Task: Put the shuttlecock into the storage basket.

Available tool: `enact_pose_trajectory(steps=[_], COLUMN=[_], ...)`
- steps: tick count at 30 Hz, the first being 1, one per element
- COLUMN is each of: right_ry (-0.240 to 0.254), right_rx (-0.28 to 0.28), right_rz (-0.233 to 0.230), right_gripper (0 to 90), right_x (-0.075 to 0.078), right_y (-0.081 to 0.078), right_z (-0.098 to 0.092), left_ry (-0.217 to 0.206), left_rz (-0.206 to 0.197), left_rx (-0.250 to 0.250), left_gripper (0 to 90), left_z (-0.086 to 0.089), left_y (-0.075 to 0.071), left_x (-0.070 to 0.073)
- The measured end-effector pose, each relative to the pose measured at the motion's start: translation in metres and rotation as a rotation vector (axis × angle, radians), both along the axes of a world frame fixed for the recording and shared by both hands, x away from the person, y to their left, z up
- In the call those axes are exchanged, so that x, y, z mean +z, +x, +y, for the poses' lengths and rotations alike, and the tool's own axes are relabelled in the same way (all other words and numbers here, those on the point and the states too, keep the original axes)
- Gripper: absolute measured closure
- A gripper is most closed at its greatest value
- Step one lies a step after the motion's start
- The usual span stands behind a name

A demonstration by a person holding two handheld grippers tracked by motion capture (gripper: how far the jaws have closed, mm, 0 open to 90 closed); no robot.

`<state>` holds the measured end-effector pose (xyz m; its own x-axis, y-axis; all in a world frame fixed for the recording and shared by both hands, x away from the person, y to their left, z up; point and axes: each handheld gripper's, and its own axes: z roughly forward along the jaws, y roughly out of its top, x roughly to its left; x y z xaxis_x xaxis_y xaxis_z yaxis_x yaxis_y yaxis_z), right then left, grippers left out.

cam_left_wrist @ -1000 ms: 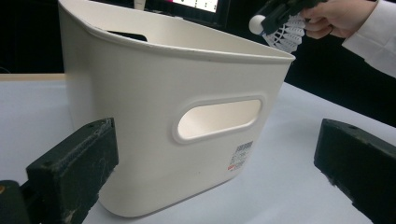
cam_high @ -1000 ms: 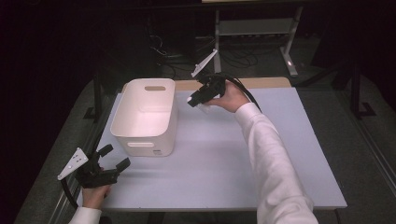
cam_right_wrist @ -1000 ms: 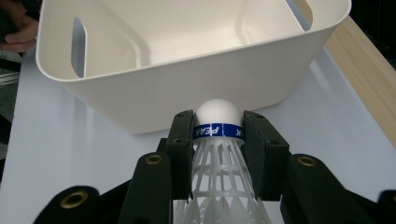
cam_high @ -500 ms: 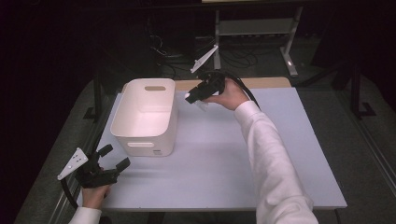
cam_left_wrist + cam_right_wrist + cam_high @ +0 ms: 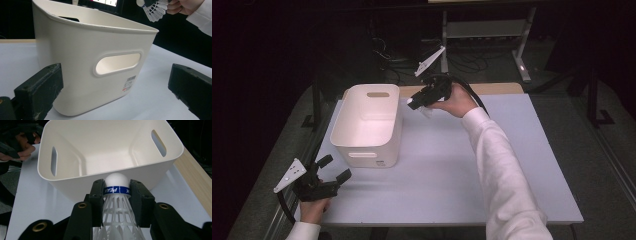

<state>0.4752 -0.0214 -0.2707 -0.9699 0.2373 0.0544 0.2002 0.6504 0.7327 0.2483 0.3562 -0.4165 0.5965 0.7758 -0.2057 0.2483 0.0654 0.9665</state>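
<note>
A white shuttlecock (image 5: 116, 195) with a blue band is clamped between the jaws of my right gripper (image 5: 418, 101), cork end pointing toward the white bin (image 5: 367, 107). The right gripper is raised just right of the bin's far right corner; in the left gripper view the shuttlecock (image 5: 153, 8) hangs above and beyond the bin's rim (image 5: 100, 25). The bin's inside (image 5: 110, 147) holds nothing. My left gripper (image 5: 332, 170) rests at the table's near left corner, open, jaws aimed at the bin's near wall with nothing between them.
The bin stands on a pale blue-white tabletop (image 5: 452, 165). A wooden strip (image 5: 492, 89) runs along the far edge. Beyond the table a metal frame (image 5: 492, 30) and cables lie on the dark floor.
My right gripper with the shuttlecock has shifted slightly left toward the bin and tipped its nose down toward the bin's edge. The left gripper has stayed put.
</note>
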Motion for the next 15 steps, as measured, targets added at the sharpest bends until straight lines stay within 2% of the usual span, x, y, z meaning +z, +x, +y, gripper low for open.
enact_pose_trajectory(steps=[2,6,10,13,14,15], right_ry=[0.014,0.022,0.016,0.022,0.030,0.029], right_rx=[0.005,0.004,0.026,0.024,0.036,0.028], right_rz=[-0.010,0.000,-0.029,-0.011,-0.027,-0.014], right_gripper=[63.9,64.0,64.0,63.9,64.0,63.9], right_x=[0.001,0.005,0.006,0.009,0.009,0.010], right_y=[0.000,-0.003,-0.002,-0.005,-0.004,-0.005], right_z=[0.000,0.001,0.006,0.008,0.009,0.011], left_ry=[0.001,0.001,0.002,0.005,0.002,0.004], left_rz=[0.002,0.000,0.000,-0.002,-0.003,-0.005], left_rx=[0.000,0.000,-0.001,-0.002,-0.002,-0.003], left_gripper=[0.0,0.0,0.0,0.0,0.0,0.0], left_z=[0.000,0.000,0.000,0.000,0.000,0.000], left_y=[0.000,0.000,0.000,0.001,0.000,0.000], left_x=[0.000,0.000,0.000,0.000,0.000,0.000])
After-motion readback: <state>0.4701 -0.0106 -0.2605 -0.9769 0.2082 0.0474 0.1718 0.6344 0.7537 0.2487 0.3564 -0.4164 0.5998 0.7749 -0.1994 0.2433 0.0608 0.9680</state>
